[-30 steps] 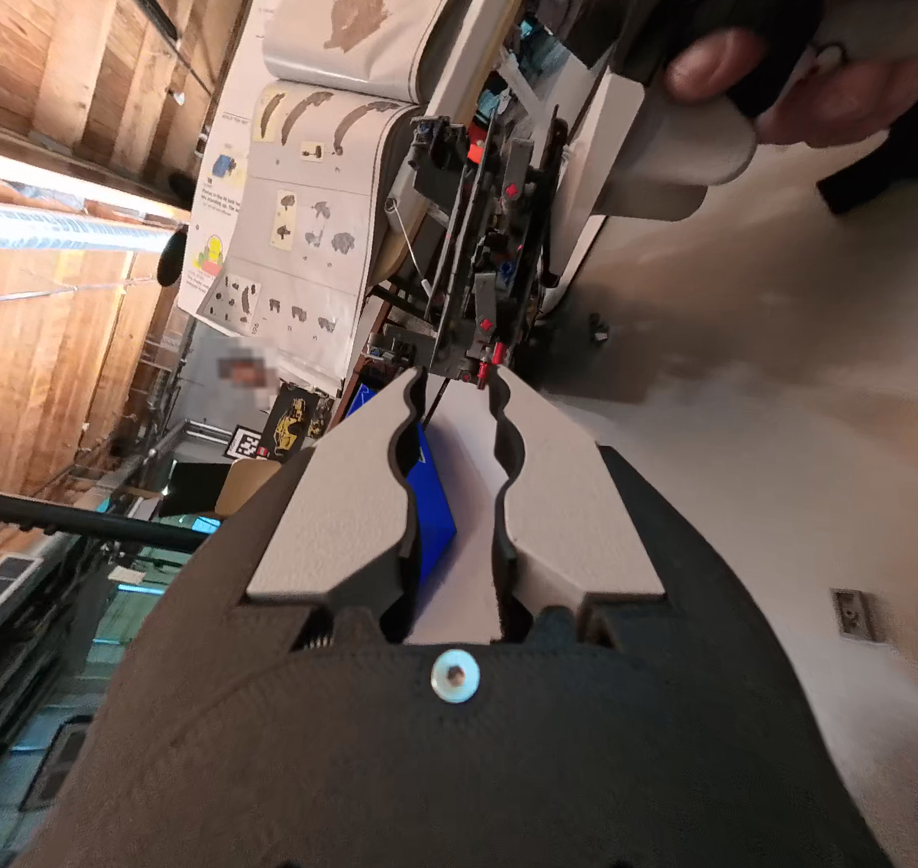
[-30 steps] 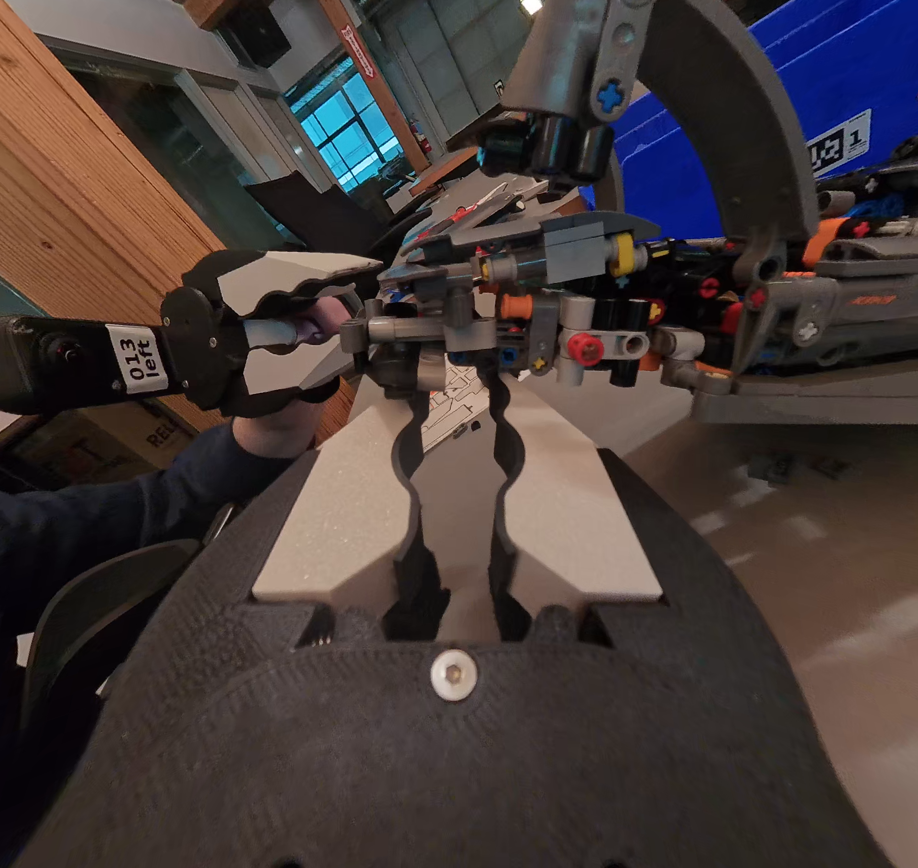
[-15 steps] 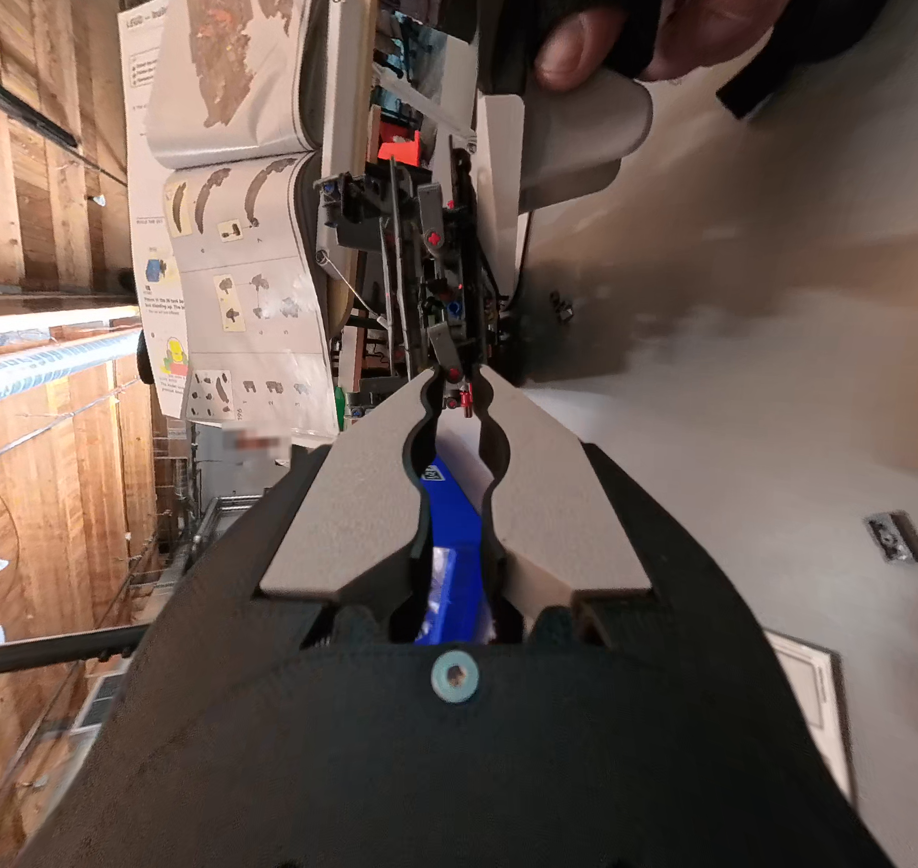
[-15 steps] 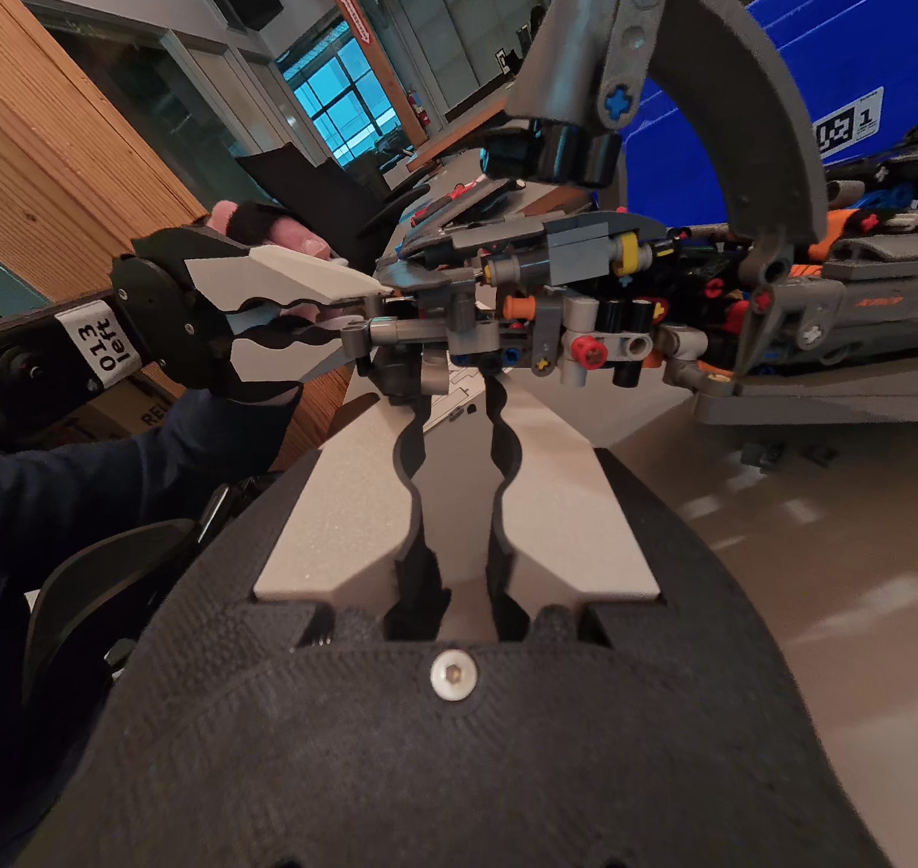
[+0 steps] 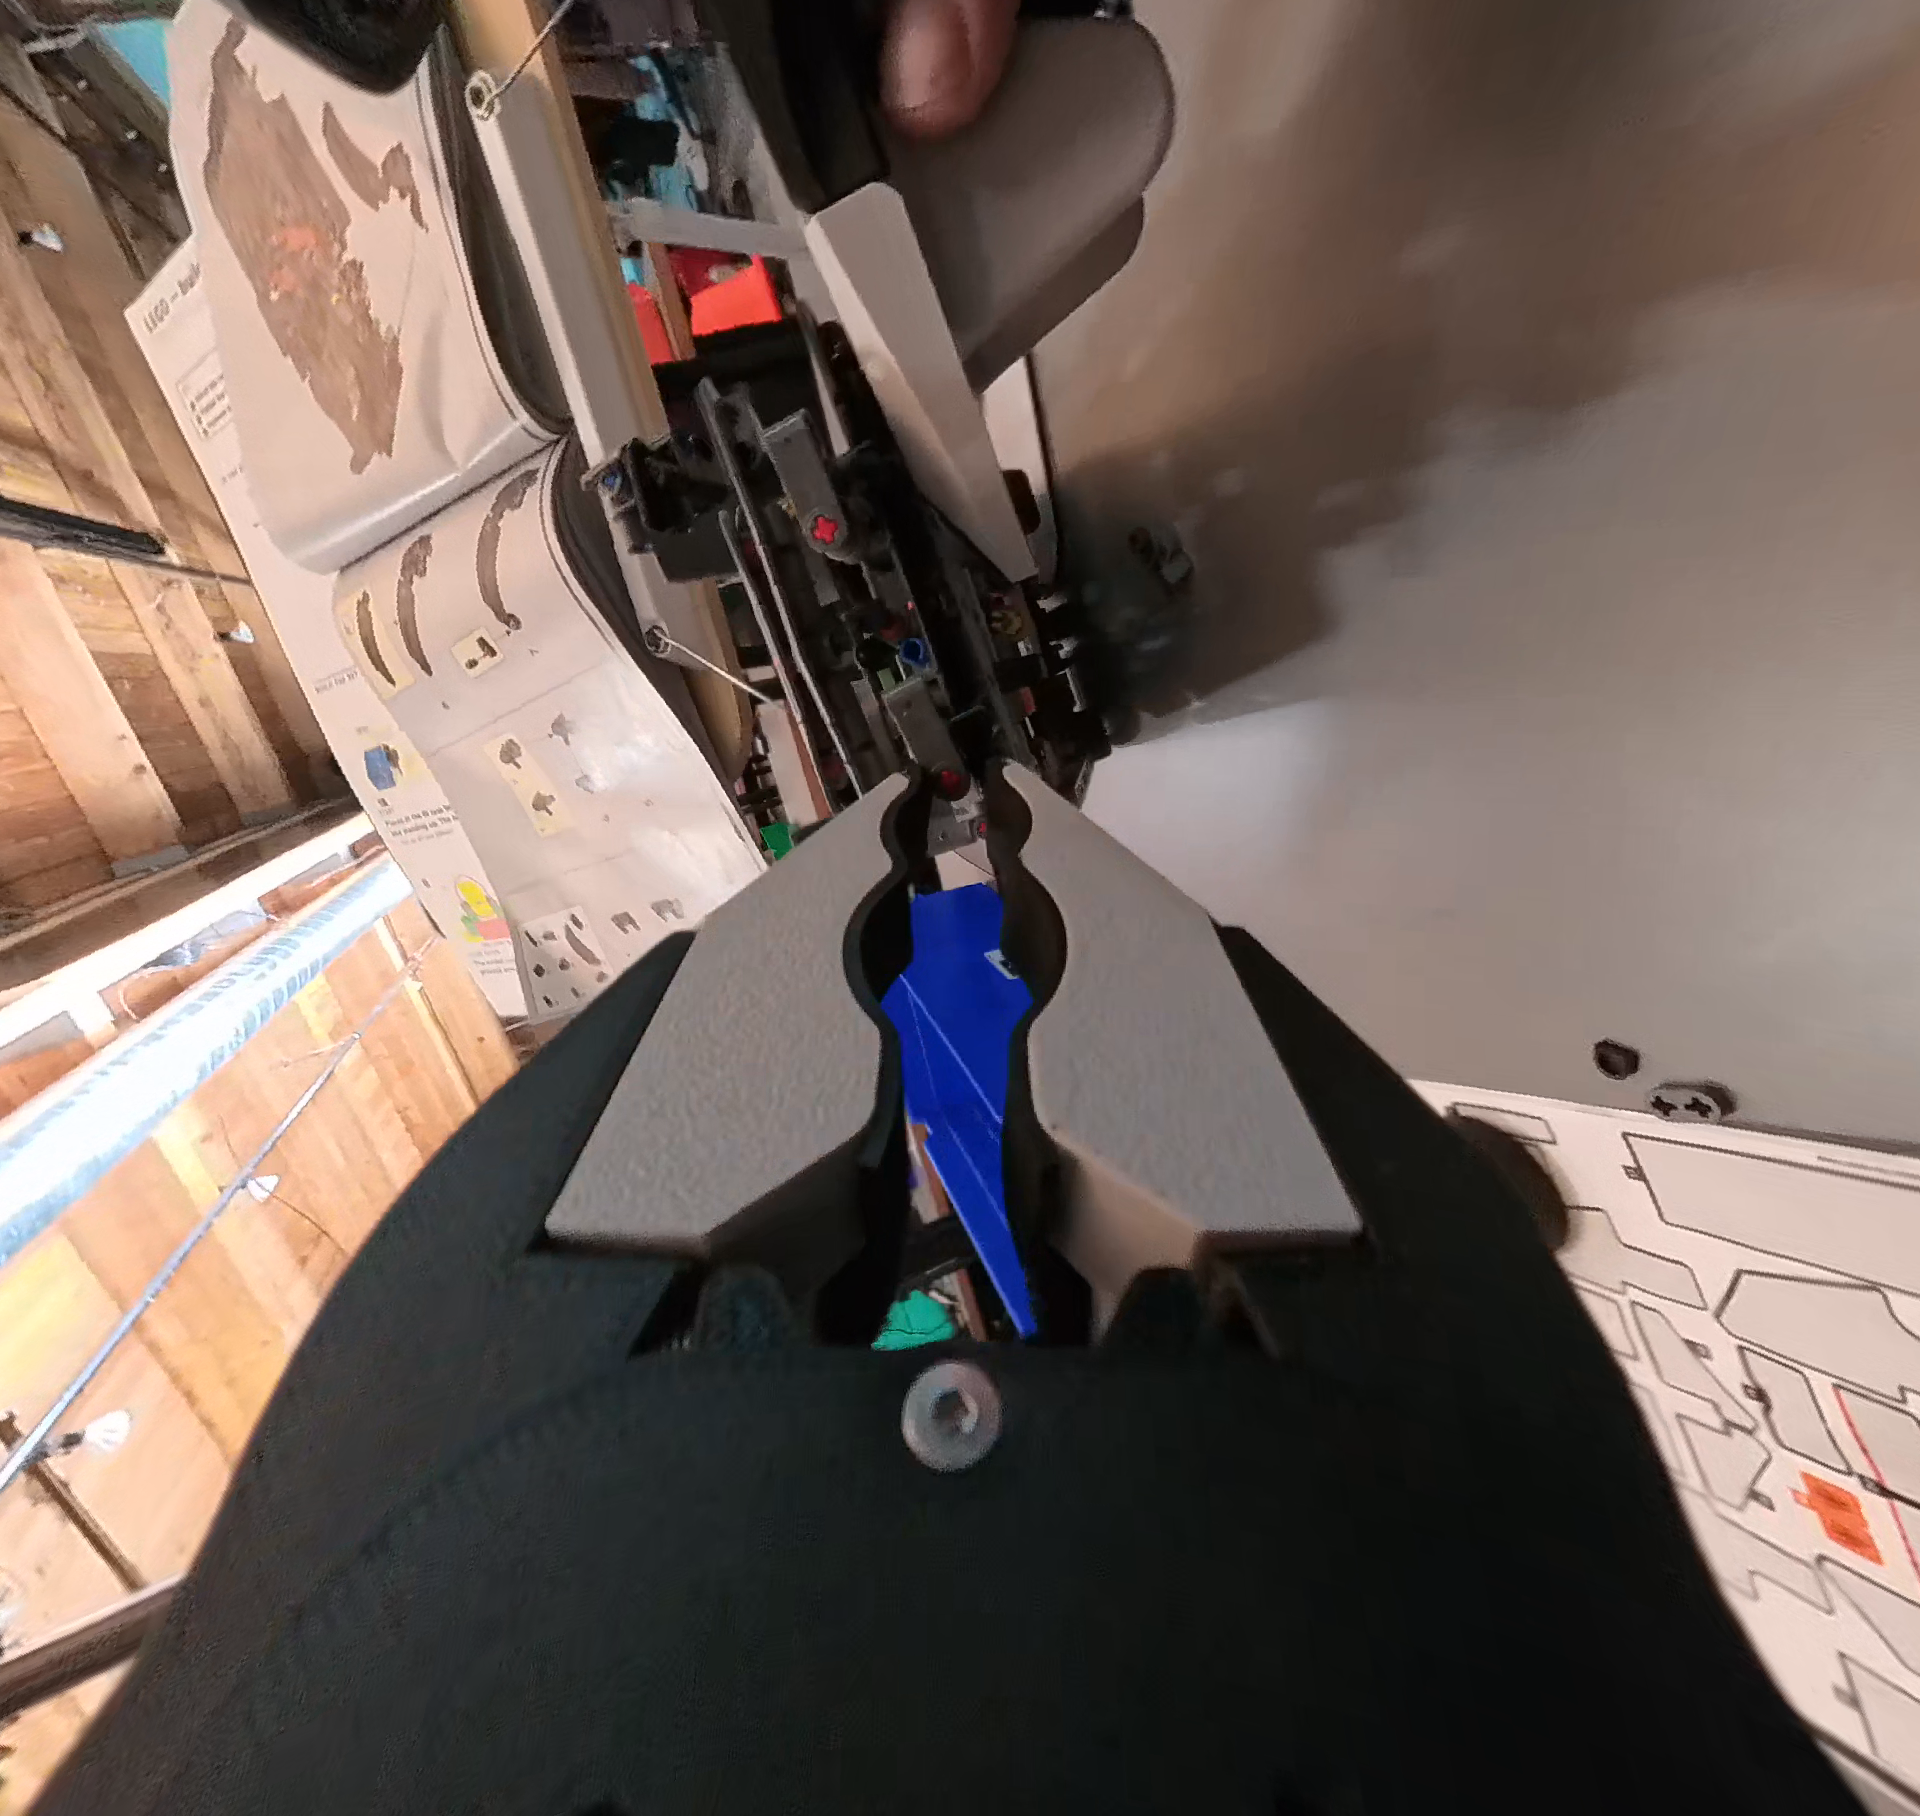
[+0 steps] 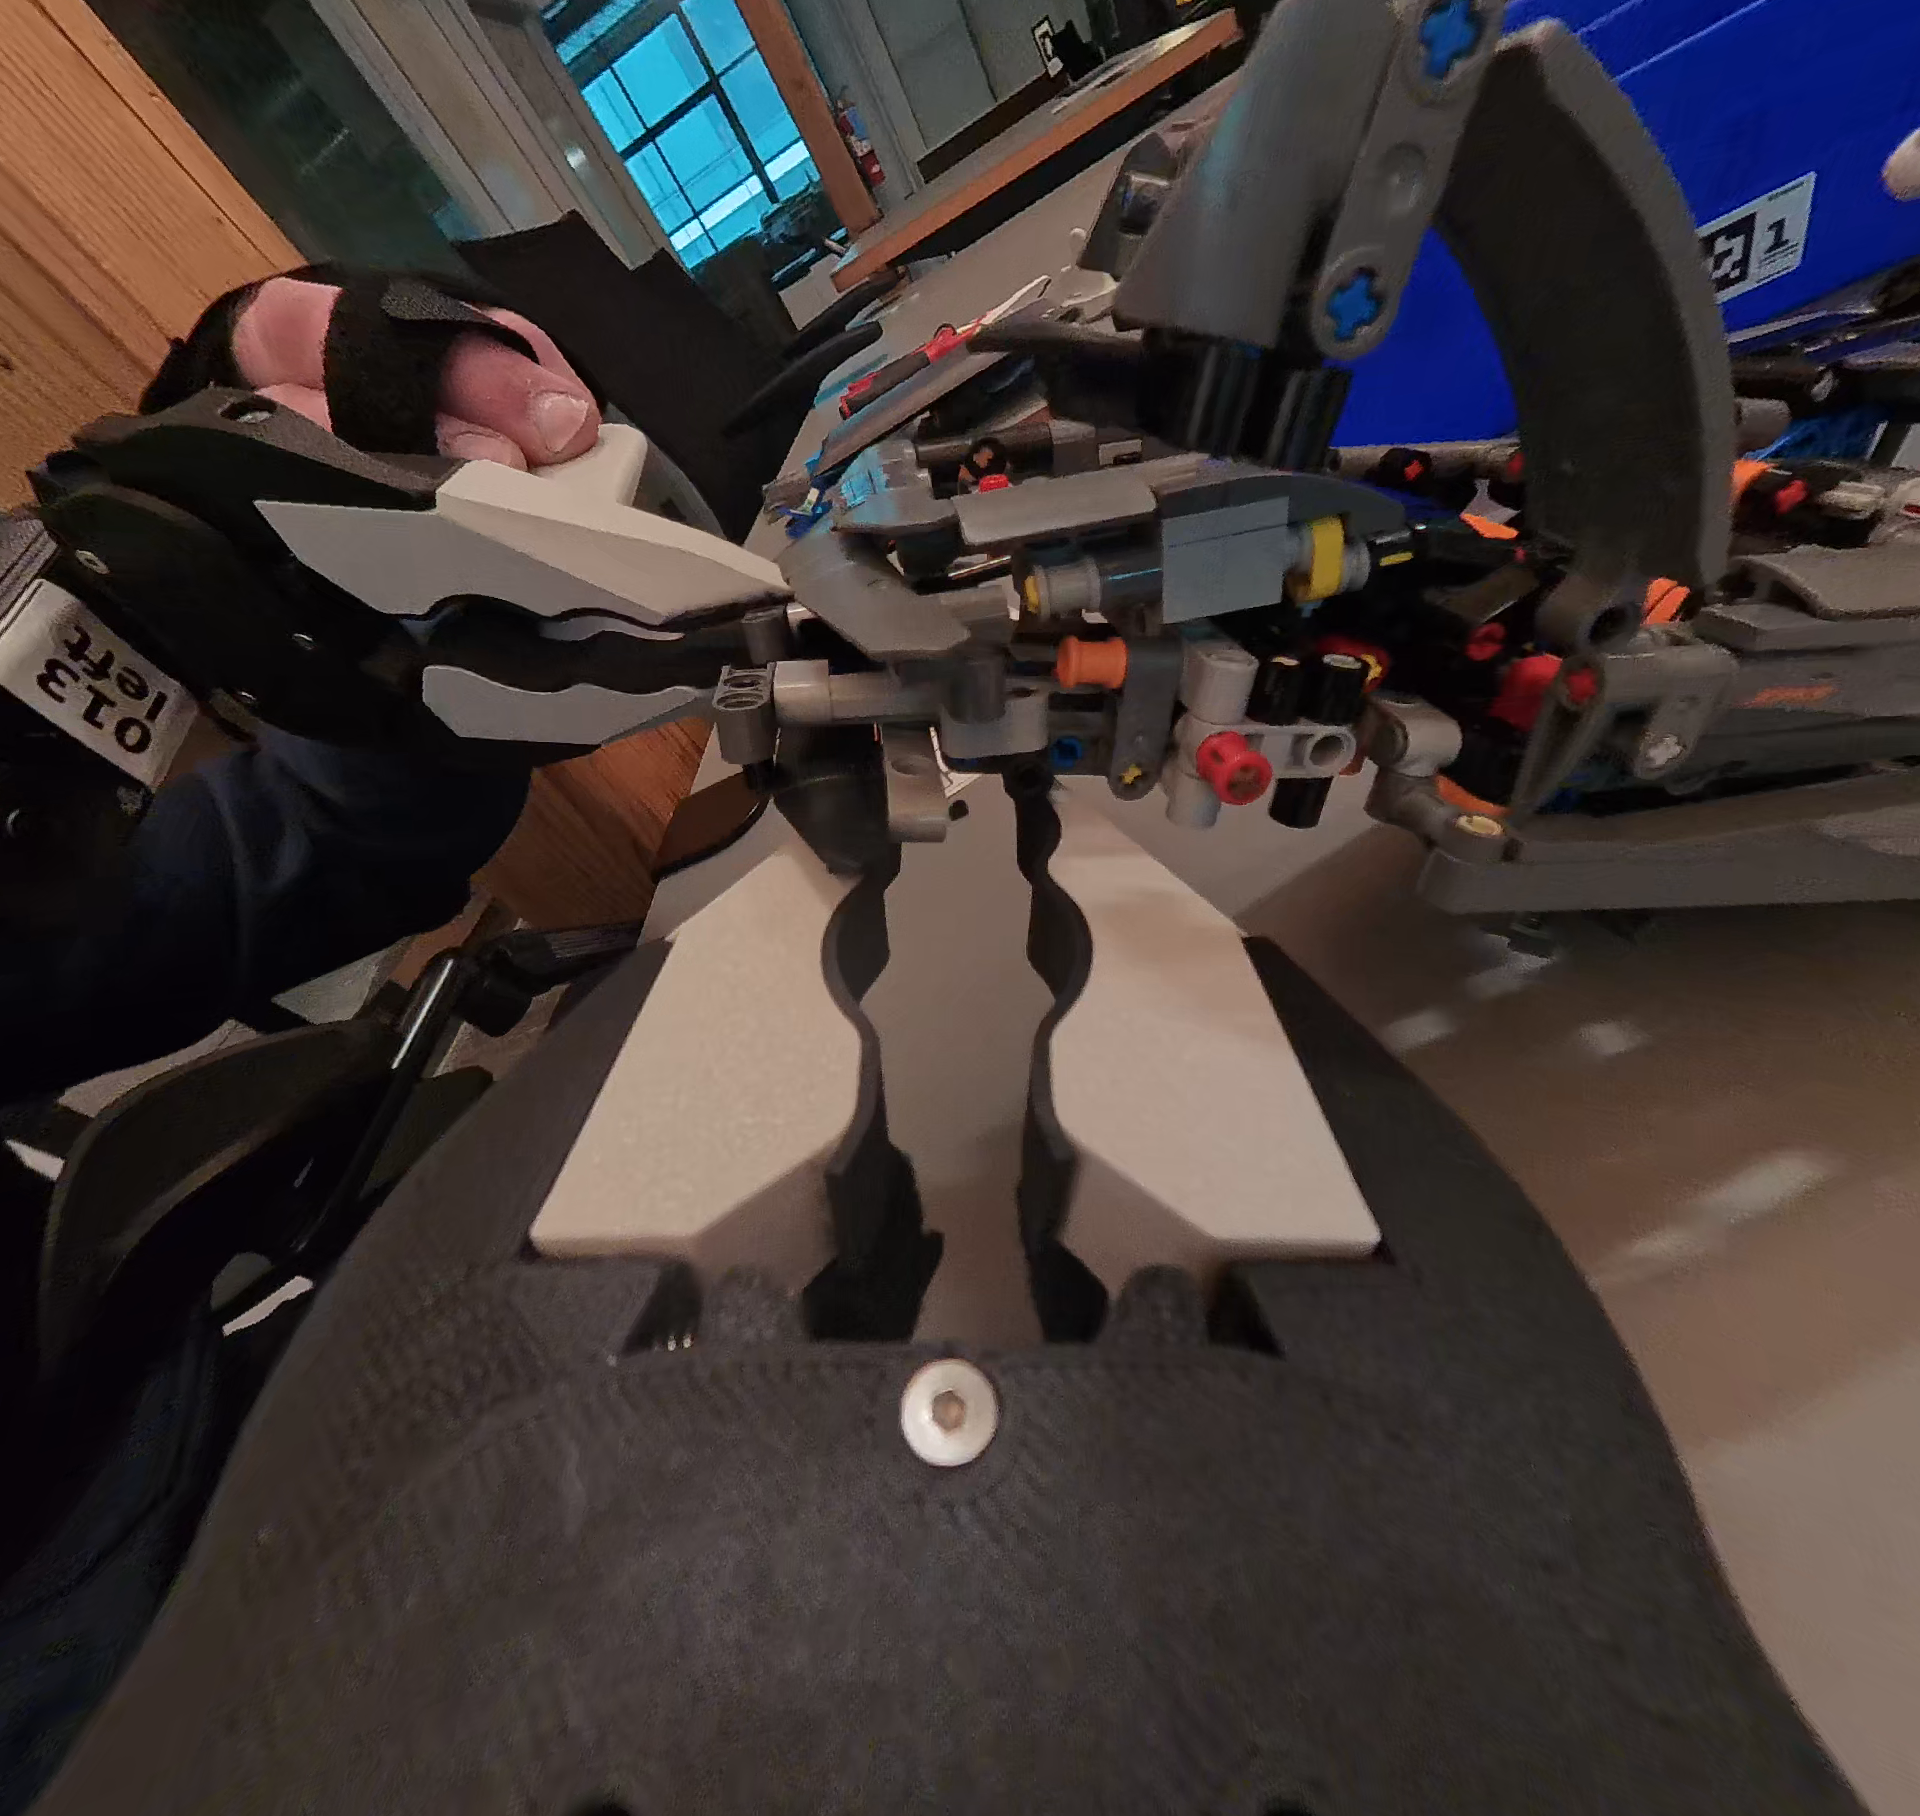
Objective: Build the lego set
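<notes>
Landmark: we are taking the grey Technic model (image 6: 1195,623) as our reference; it is lying long-axis left to right across the right wrist view, partly resting on the pale worktop (image 6: 1662,1091).
Right gripper (image 6: 961,810): we are holding its fingers clamped on the model's underside, near its left end.
Left gripper (image 6: 717,654): we are bringing it in end-on along the model's long axis; its fingers are narrowly apart, straddling a light grey connector (image 6: 743,691) at the model's tip. Whether they are gripping it, we cannot tell.
Nearer gripper: the left, judging by the tip lying between its fingers.
Materials: hard glossy plastic, pinned beams, curved dark panels (image 6: 1590,291).
Beyond the model: a blue bin (image 6: 1766,104) and an open instruction booklet (image 5: 343,312).
</notes>
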